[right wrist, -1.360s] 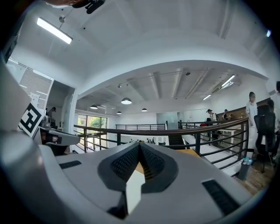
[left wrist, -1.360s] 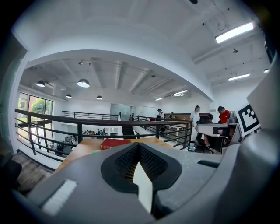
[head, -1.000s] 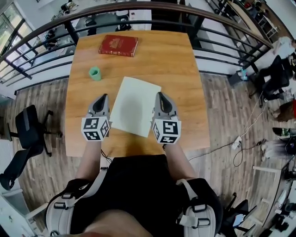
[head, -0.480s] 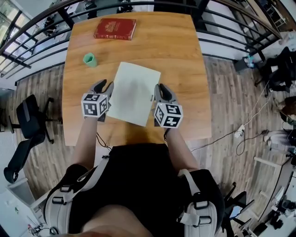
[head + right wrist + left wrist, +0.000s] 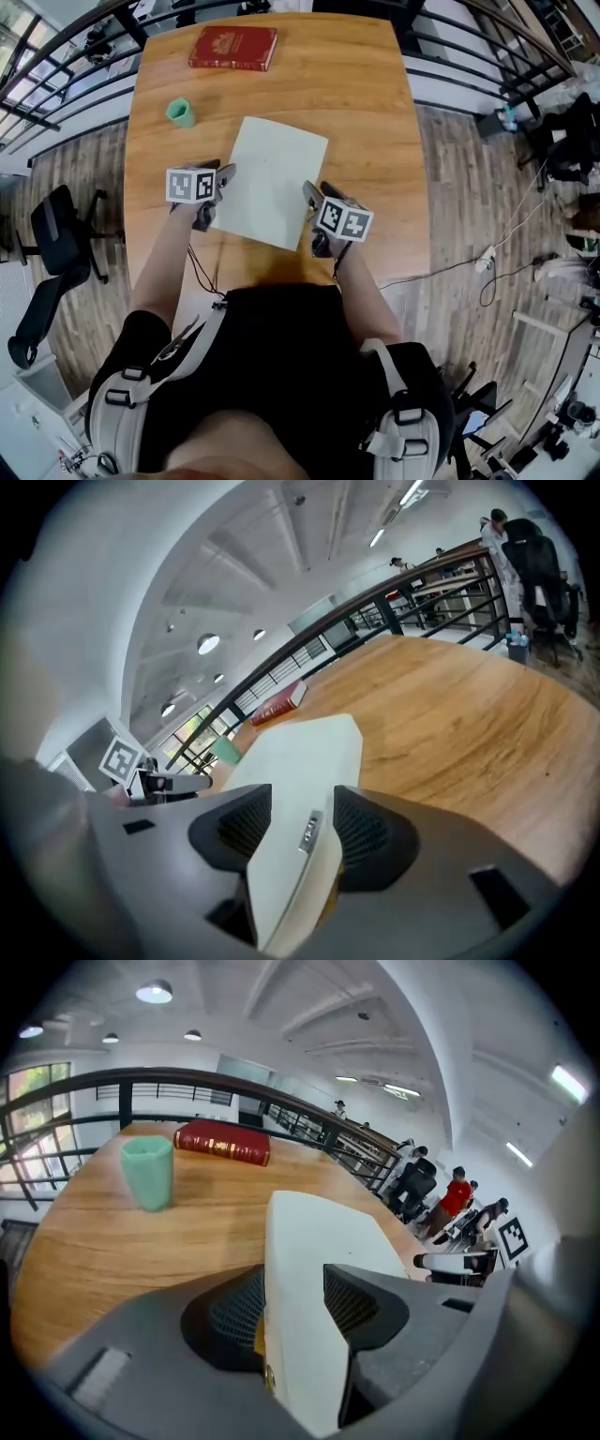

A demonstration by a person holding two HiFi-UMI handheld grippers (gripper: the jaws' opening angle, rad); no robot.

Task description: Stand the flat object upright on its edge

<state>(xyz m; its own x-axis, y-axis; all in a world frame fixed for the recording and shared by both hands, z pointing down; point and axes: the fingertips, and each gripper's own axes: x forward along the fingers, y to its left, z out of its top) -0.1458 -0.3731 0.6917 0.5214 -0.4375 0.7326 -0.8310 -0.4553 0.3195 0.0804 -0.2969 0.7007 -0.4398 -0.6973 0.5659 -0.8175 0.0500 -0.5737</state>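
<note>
A pale flat board point(image 5: 269, 178) lies on the wooden table point(image 5: 366, 122) in front of me. My left gripper point(image 5: 214, 195) is at its left near corner and my right gripper point(image 5: 314, 218) at its right near corner, both rolled sideways. In the left gripper view the board point(image 5: 319, 1241) runs between the jaws of the left gripper point(image 5: 292, 1302), which are opening. The right gripper view shows the board point(image 5: 300, 761) between the jaws of the right gripper point(image 5: 302, 832), also opening. I see narrow gaps at the pads on both sides.
A red book point(image 5: 233, 47) lies at the table's far edge, and a green cup point(image 5: 181, 112) stands far left of the board. A dark railing point(image 5: 75, 84) runs behind the table. An office chair point(image 5: 56, 253) stands on the floor at left.
Both grippers were shut beside the board; now their jaws have spread and each has rolled sideways and taken a near corner of the board between its jaws.
</note>
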